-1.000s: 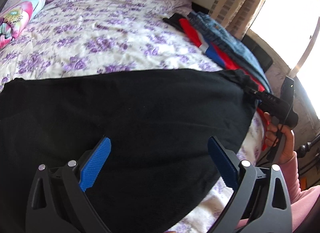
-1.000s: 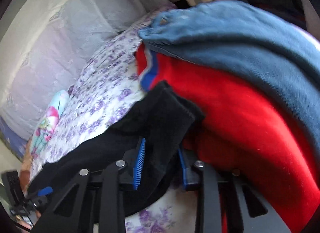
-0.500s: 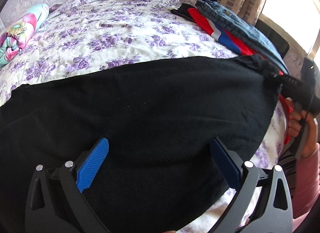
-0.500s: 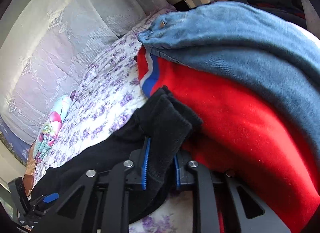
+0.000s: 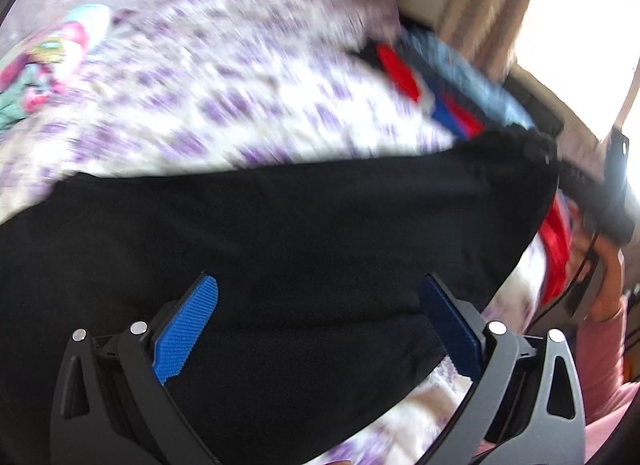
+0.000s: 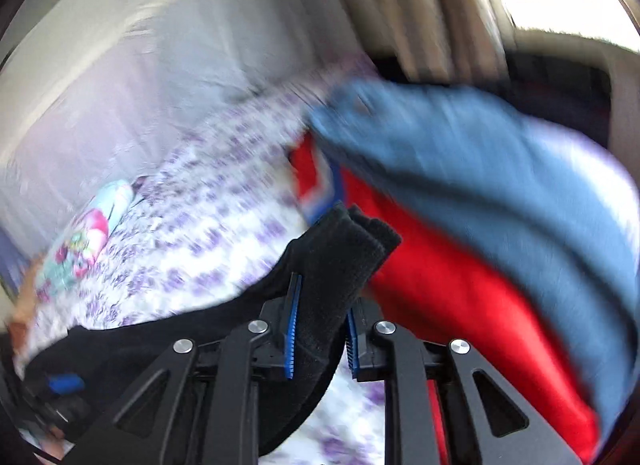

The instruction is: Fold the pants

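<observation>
Black pants [image 5: 304, 233] lie spread across the flowered bed. My left gripper [image 5: 320, 329] is open, its blue pads wide apart above the black cloth, holding nothing. My right gripper [image 6: 320, 329] is shut on a folded corner of the black pants [image 6: 340, 261], which sticks up between its blue pads. In the left wrist view the right gripper [image 5: 588, 193] shows at the far right corner of the pants, held by a hand. Both views are blurred by motion.
A stack of folded clothes, red [image 6: 460, 297] under blue denim [image 6: 500, 169], lies right beside the held corner. A colourful rolled cloth [image 5: 48, 61] sits at the far left of the bed [image 5: 240, 97]. Curtains and a bright window are behind.
My right gripper has closed tight on the pants corner and lifted it a little. Both cameras have swung, so the views are now blurred. The left gripper stays open.
</observation>
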`<state>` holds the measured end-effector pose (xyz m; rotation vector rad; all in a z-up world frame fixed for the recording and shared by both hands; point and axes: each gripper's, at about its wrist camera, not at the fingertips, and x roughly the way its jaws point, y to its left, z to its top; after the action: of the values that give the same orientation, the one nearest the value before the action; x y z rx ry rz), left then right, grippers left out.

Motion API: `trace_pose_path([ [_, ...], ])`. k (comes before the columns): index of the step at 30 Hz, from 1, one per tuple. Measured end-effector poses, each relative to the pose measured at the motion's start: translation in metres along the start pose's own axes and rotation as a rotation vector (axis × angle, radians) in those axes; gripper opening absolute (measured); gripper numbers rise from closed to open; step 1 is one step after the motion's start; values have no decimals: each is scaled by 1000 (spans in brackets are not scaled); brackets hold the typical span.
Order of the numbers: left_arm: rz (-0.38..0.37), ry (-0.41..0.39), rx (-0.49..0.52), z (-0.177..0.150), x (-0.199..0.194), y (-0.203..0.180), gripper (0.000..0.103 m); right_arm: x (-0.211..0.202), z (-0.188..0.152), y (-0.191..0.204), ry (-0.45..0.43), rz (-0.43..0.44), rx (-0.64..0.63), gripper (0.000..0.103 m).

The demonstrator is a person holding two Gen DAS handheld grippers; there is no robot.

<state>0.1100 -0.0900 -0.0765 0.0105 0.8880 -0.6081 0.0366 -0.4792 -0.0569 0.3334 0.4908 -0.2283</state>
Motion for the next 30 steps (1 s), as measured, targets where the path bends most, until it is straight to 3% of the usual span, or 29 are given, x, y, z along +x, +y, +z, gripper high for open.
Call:
trace_pose_path([
  [3, 66, -120, -67, 1, -46, 39, 99, -24, 13, 61, -96, 29, -190, 19],
  [7, 162, -201, -155, -12, -87, 83, 99, -32, -2, 157, -141, 169, -443, 19],
  [11, 208, -215, -244, -36, -107, 120, 99, -15, -47, 236, -80, 306, -637, 19],
  [16, 219, -194, -303, -62, -114, 144, 99, 10, -109, 292, 78, 435, -751, 19],
  [21, 205, -194, -292, -74, -114, 151, 99, 26, -140, 313, 185, 467, -762, 24],
  [23, 199, -200, -282, -74, -114, 151, 99, 24, -146, 316, 211, 497, -762, 33],
  [24, 197, -202, -279, -73, -114, 151, 99, 22, -148, 317, 216, 513, -760, 49],
  [25, 195, -204, -276, -73, -114, 151, 99, 18, -147, 316, 240, 558, -750, 65],
  [27, 189, -209, -272, -72, -115, 151, 99, 10, -141, 308, 285, 655, -691, 67],
  [30, 182, -222, -263, -73, -120, 150, 99, 2, -113, 281, 313, 802, -466, 67],
])
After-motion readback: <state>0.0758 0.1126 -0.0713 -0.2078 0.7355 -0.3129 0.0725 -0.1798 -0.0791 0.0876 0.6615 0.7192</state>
